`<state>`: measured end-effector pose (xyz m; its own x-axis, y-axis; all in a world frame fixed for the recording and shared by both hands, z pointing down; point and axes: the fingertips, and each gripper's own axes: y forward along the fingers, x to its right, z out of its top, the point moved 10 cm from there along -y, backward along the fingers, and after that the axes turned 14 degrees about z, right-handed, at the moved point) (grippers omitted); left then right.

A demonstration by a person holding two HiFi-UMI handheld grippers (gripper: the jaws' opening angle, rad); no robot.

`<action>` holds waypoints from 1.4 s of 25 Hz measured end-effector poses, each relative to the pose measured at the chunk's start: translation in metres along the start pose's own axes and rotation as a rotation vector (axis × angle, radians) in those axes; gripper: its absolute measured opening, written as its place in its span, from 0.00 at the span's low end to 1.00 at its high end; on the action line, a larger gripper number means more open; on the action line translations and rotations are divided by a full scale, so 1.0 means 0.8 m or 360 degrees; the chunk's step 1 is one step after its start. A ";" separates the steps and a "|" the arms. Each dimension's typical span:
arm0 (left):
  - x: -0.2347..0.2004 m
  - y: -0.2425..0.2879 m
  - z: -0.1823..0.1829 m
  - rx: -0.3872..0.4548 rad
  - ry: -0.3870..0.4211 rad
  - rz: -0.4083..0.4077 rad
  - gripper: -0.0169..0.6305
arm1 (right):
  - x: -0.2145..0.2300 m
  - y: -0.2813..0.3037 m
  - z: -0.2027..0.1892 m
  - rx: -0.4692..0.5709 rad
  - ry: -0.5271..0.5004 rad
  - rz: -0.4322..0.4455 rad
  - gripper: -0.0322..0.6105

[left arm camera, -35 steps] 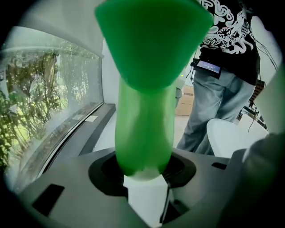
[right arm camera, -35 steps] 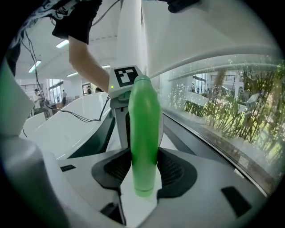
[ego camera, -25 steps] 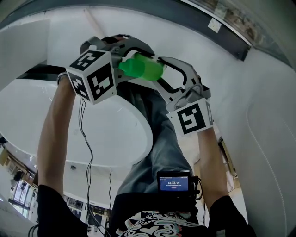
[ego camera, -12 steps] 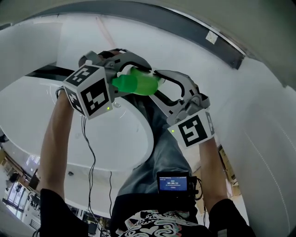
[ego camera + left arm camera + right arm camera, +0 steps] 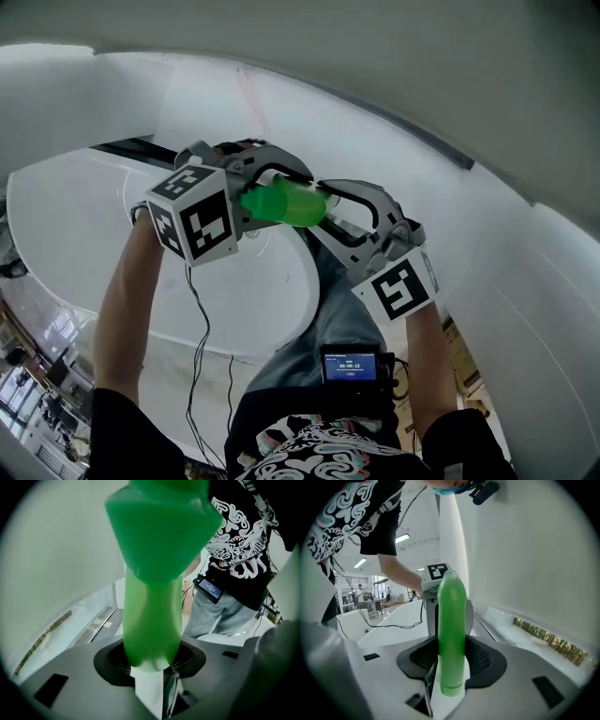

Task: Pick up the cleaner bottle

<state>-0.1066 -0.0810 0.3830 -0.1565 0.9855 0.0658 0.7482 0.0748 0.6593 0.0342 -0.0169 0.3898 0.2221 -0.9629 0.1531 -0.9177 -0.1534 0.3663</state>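
Observation:
The green cleaner bottle (image 5: 286,206) lies crosswise in the air, held from both ends. My left gripper (image 5: 267,186), with its marker cube at the left, is shut on one end. My right gripper (image 5: 325,208) grips the other end from the right. In the left gripper view the bottle (image 5: 152,597) runs up from between the dark pads of the left gripper (image 5: 152,660) and widens toward the top. The right gripper view shows the bottle (image 5: 451,630) upright between the pads of the right gripper (image 5: 450,663), with the left gripper's cube (image 5: 437,571) behind it.
A white round table (image 5: 234,300) lies below the grippers, with black cables (image 5: 199,319) hanging past it. The person's jeans-clad legs (image 5: 337,300) and a small screen device (image 5: 352,366) at the waist are under the right arm. A curved white wall (image 5: 525,262) closes the right side.
Both grippers have risen together with the green bottle held between them, higher above the white table. The grip on the bottle looks unchanged.

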 end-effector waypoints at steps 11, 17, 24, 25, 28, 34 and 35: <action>0.043 -0.051 0.049 0.0014 -0.0039 0.0033 0.33 | -0.050 -0.025 0.054 -0.0042 -0.0045 0.0095 0.35; 0.053 -0.084 0.091 0.0033 -0.0037 -0.0007 0.33 | -0.074 -0.047 0.097 -0.0005 -0.0013 0.0094 0.35; 0.065 -0.105 0.108 0.0023 0.0037 -0.0081 0.33 | -0.102 -0.050 0.120 0.0026 -0.0021 0.0018 0.35; 0.069 -0.110 0.116 0.0021 0.0050 -0.0089 0.33 | -0.110 -0.054 0.126 0.0035 -0.0022 0.0002 0.35; 0.078 -0.126 0.138 0.0017 0.0094 -0.0094 0.33 | -0.128 -0.064 0.146 0.0084 -0.0047 -0.0055 0.35; 0.091 -0.147 0.164 0.0026 0.0189 -0.0071 0.33 | -0.153 -0.075 0.172 0.0083 -0.0108 -0.0153 0.35; 0.095 -0.148 0.168 0.0027 0.0199 -0.0066 0.33 | -0.158 -0.076 0.174 0.0086 -0.0106 -0.0166 0.35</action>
<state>-0.1207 0.0053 0.2090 -0.2657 0.9549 0.1326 0.7499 0.1183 0.6508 0.0165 0.0837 0.2204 0.2962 -0.9535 0.0549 -0.9078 -0.2632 0.3266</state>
